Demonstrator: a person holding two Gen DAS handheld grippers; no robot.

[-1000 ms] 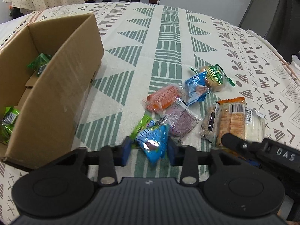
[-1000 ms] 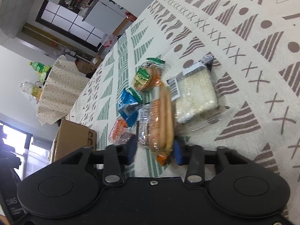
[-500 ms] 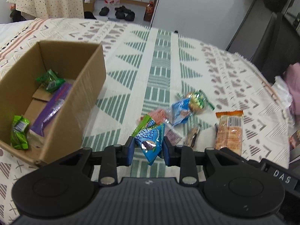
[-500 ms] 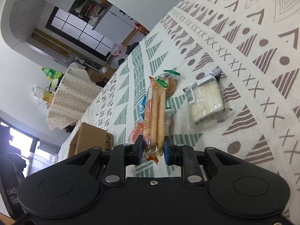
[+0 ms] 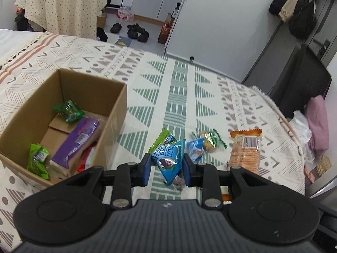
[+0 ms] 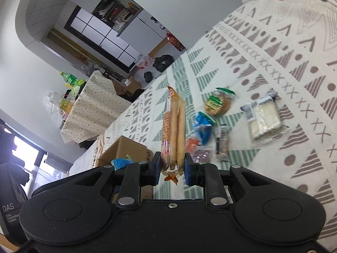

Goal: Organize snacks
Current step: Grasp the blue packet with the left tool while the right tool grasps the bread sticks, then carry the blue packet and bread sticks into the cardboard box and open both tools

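My left gripper (image 5: 167,168) is shut on a blue triangular snack packet (image 5: 169,158) and holds it above the table, right of the open cardboard box (image 5: 118,109). The box holds green packets (image 5: 68,111), a purple pack (image 5: 76,141) and a red one. My right gripper (image 6: 171,167) is shut on an orange biscuit pack (image 6: 173,135), lifted off the table; the same pack shows in the left wrist view (image 5: 245,151). The box also shows in the right wrist view (image 6: 124,149).
Loose snacks lie on the patterned tablecloth (image 6: 263,67): a green round biscuit (image 6: 218,104), a blue packet (image 6: 202,128), a white wafer pack (image 6: 264,118), a dark bar (image 6: 222,145) and a red pack (image 6: 190,145). A chair (image 5: 299,80) stands at the table's right.
Both grippers closed on their snacks and rose from the table. The left one lifted the blue packet, the right one the orange biscuit pack; the box now shows its inside.
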